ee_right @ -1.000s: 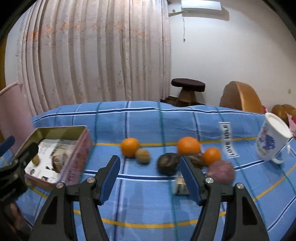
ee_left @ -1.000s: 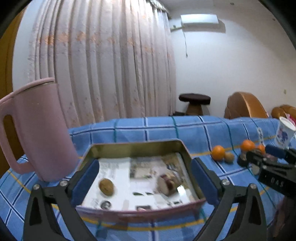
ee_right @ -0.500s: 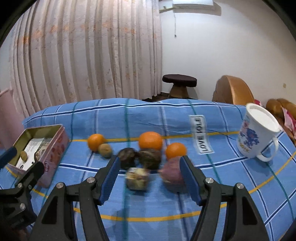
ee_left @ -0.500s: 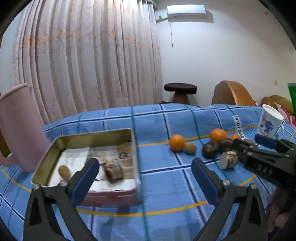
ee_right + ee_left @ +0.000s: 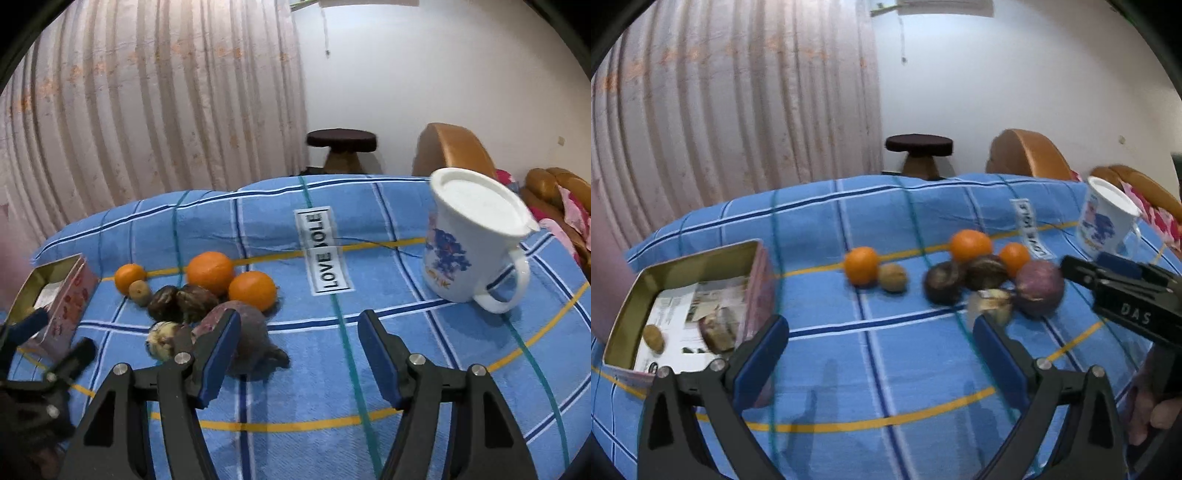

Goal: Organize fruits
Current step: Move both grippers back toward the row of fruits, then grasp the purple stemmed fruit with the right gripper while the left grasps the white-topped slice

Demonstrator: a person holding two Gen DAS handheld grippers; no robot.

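Observation:
A cluster of fruits lies on the blue checked cloth: three oranges [image 5: 861,265], a small brown kiwi [image 5: 893,277], two dark round fruits [image 5: 943,282], a purple fruit [image 5: 1038,288] and a pale cut piece [image 5: 991,301]. A metal tin [image 5: 701,258] at the left holds a small brown fruit [image 5: 653,338] and a cut piece [image 5: 718,328]. My left gripper [image 5: 881,352] is open and empty, near side of the cluster. My right gripper [image 5: 299,350] is open and empty, its left finger just in front of the purple fruit [image 5: 247,332].
A white mug [image 5: 469,236] with a blue print stands at the right of the cloth. A "LOVE SOLE" label [image 5: 325,254] is sewn on the cloth. A stool [image 5: 341,147] and orange chairs stand behind. A curtain hangs at the left.
Both grippers have swung to the right, away from the tin and toward the fruit cluster and mug. Both stay open and empty.

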